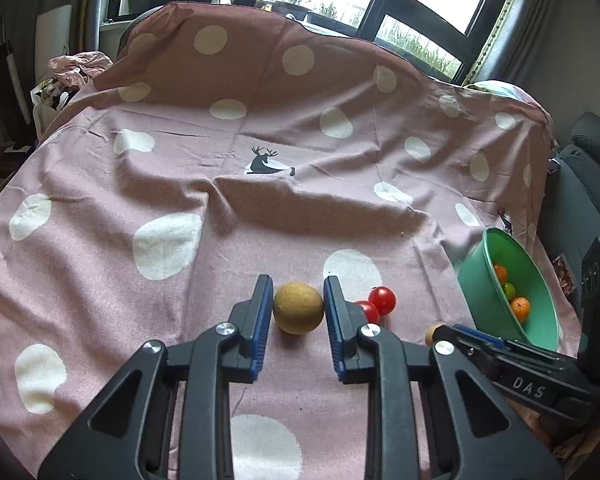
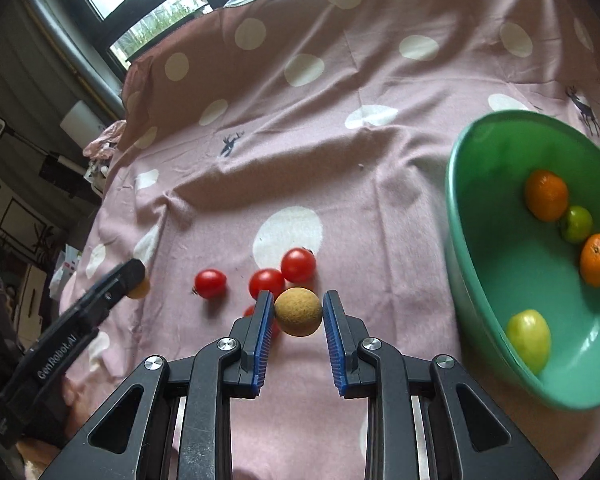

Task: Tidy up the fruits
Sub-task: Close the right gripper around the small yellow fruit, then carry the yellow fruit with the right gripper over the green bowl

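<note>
Transport step: left gripper (image 1: 298, 310) and right gripper (image 2: 298, 312) fingers each pinch a brown fruit (image 1: 298, 308); next, carry to green bowl (image 2: 472, 240), frame right.

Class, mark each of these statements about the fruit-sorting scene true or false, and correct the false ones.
1. Each gripper is shut on a brown round fruit. True: the left gripper holds one brown fruit, and the right gripper holds another brown fruit.
2. The green bowl is empty. False: it holds two oranges, a small green fruit and a yellow-green fruit.
3. Red tomatoes lie on the pink dotted cloth. True.
4. The tomatoes are inside the bowl. False: they lie outside it, on the cloth.
</note>
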Available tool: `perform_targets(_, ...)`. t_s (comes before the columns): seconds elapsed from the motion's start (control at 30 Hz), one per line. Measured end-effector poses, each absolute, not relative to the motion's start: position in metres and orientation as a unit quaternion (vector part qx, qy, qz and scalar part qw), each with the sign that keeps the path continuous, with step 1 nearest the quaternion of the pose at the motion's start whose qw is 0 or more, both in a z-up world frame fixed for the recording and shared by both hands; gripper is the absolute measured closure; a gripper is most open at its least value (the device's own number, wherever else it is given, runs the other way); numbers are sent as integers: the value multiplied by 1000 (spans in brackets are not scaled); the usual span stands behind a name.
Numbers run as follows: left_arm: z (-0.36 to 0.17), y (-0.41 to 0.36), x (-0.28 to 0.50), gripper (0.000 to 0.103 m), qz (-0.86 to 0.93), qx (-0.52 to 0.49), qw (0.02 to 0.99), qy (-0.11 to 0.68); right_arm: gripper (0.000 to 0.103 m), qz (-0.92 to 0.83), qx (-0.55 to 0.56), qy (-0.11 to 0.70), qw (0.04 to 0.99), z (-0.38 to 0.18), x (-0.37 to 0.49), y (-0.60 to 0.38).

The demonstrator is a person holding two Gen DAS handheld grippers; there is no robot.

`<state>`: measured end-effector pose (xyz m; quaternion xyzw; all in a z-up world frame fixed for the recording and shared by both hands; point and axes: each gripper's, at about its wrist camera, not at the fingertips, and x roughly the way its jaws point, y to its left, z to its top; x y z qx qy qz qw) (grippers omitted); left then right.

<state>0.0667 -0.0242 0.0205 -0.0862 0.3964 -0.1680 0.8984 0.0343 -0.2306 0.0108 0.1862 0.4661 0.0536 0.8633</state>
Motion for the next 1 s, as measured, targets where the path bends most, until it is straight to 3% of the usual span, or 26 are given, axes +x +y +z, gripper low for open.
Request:
perform_targets(0.63,26,-36,50,77,-184,-71,901,386,76,45,147,516,843,-30,22,-216)
perform_targets(1.0,34,-40,40,77,-192,-69,905,372,76,27,124,492,861,-19,15,-217)
